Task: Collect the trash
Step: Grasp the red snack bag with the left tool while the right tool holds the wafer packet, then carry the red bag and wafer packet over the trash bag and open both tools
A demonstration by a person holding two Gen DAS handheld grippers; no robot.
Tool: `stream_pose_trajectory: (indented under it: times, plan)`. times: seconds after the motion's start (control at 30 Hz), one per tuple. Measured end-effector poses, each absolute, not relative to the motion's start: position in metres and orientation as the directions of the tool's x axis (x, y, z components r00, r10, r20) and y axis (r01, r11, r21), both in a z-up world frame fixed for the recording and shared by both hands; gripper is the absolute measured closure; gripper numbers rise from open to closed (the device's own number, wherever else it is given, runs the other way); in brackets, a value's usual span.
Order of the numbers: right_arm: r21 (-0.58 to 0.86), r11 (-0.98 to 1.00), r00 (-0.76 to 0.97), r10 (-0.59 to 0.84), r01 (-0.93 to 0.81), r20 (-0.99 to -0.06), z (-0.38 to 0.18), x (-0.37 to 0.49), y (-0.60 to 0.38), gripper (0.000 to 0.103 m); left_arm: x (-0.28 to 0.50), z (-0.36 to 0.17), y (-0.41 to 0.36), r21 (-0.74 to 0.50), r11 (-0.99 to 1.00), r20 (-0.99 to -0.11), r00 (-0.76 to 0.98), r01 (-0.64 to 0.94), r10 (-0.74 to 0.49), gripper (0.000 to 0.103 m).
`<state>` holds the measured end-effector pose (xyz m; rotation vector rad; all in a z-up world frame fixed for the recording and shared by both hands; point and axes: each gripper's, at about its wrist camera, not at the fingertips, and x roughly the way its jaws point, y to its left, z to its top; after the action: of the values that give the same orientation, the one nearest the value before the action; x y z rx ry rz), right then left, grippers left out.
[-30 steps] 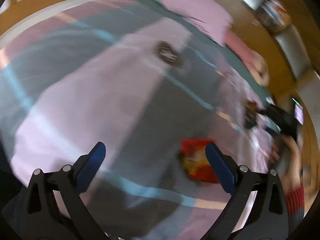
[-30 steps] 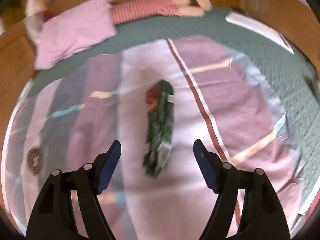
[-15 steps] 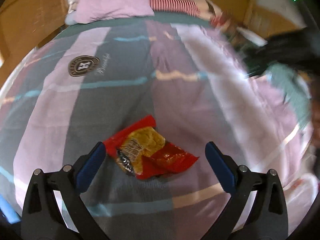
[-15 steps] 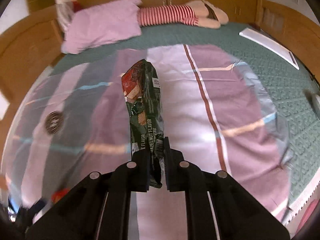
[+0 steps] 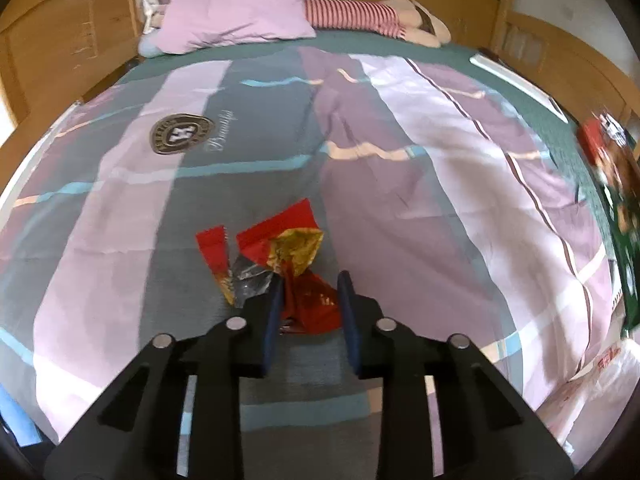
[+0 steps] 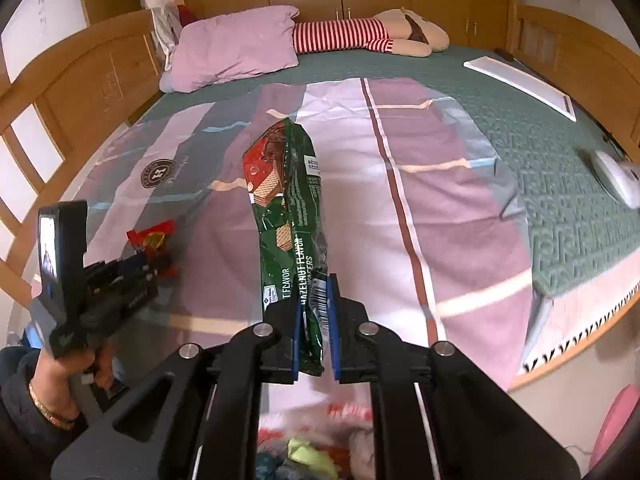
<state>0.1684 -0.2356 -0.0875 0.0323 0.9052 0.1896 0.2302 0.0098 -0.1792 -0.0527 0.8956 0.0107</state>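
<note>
Clamped in the right gripper [image 6: 314, 320], the green wafer packet [image 6: 290, 216] is held above the trash bag [image 6: 316, 446]; release is called for next. The left gripper [image 5: 308, 312], jaws just closed, pinches the red wrapper [image 5: 308, 304] on the bedspread [image 5: 400, 200]; lifting follows.

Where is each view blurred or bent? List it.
Left wrist: fisheye bows the bed frame; red snack wrapper fairly sharp, green wafer wrapper motion-smeared at right edge. Right wrist: wafer wrapper lettering readable; bag of trash below soft; white remote smeared.
</note>
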Motion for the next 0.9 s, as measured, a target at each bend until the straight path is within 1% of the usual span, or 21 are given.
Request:
stream_pose_trajectory:
  times: [0.13, 0.3, 0.47, 0.53, 0.63, 0.67, 0.8, 0.9]
  plan:
    - [0.109, 0.982, 0.619, 0.182, -0.154, -0.764, -0.080, 0.155, -0.233, 0.091, 0.219, -0.166, 0.017, -0.043, 0.998, -0.749, 0.663, -0.053, 0.003, 0.081]
    - [0.130, 0.980, 0.622, 0.198, -0.153, -0.758, -0.076, 0.143, -0.232, 0.091, 0.199, -0.144, 0.027, -0.068, 0.995, -0.676, 0.737, -0.071, 0.007, 0.081]
    - [0.158, 0.974, 0.635, 0.224, -0.160, -0.739, -0.064, 0.123, -0.235, 0.091, 0.166, -0.116, 0.038, -0.164, 0.984, -0.598, 0.801, -0.069, -0.043, 0.081]
    - [0.172, 0.973, 0.647, 0.232, -0.155, -0.726, -0.055, 0.113, -0.241, 0.091, 0.148, -0.101, 0.033, -0.150, 0.987, -0.575, 0.817, -0.056, -0.041, 0.081]
    - [0.188, 0.970, 0.666, 0.241, -0.152, -0.706, -0.038, 0.098, -0.250, 0.091, 0.116, -0.069, 0.020, -0.094, 0.995, -0.537, 0.843, -0.036, -0.020, 0.081]
    - [0.188, 0.970, 0.674, 0.244, -0.156, -0.697, -0.030, 0.090, -0.253, 0.091, 0.108, -0.061, 0.018, -0.095, 0.995, -0.526, 0.850, -0.031, -0.024, 0.081]
    - [0.146, 0.971, 0.690, 0.236, -0.188, -0.684, -0.007, 0.062, -0.260, 0.091, 0.074, -0.026, 0.002, -0.107, 0.994, -0.484, 0.872, 0.017, -0.067, 0.081]
    - [0.111, 0.968, 0.670, 0.235, -0.223, -0.704, -0.001, 0.042, -0.264, 0.091, 0.051, -0.010, -0.013, -0.137, 0.987, -0.476, 0.869, 0.080, -0.137, 0.081]
